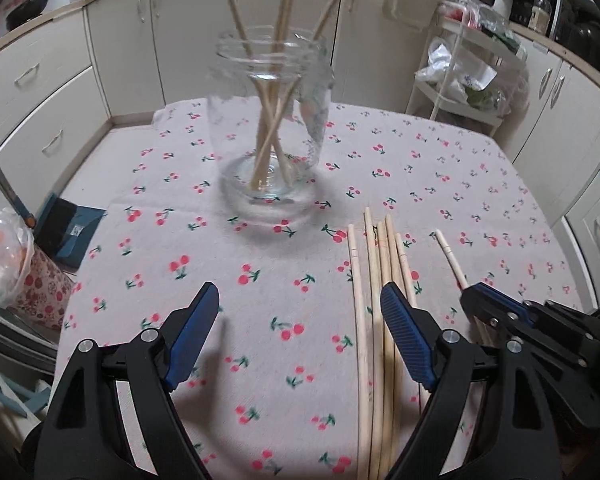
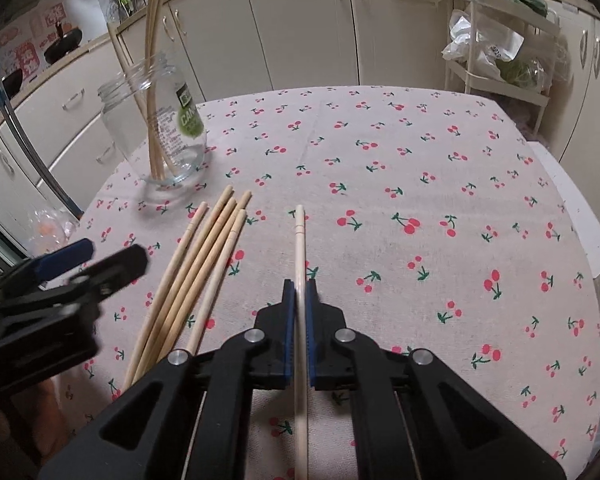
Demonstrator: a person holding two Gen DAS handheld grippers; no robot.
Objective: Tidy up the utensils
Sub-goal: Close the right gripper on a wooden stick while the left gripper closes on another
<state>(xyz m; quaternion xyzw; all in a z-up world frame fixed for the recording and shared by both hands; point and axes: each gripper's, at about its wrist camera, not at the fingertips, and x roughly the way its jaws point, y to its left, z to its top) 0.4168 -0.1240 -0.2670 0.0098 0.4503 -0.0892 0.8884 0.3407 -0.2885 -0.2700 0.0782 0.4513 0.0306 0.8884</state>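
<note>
Right gripper (image 2: 299, 300) clamped on pale chopstick (image 2: 299, 236); left gripper (image 1: 300, 320) wide open, empty. Advice: lift clear of loose chopsticks (image 2: 204, 256), tilt upright, lower into jar (image 2: 156, 120).

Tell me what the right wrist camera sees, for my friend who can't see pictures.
The right claw is shut on one pale chopstick that points straight ahead over a cherry-print tablecloth. To its left five more chopsticks lie side by side, and beyond them stands a glass jar already holding a few. The left claw shows blurred at the left edge.
</note>
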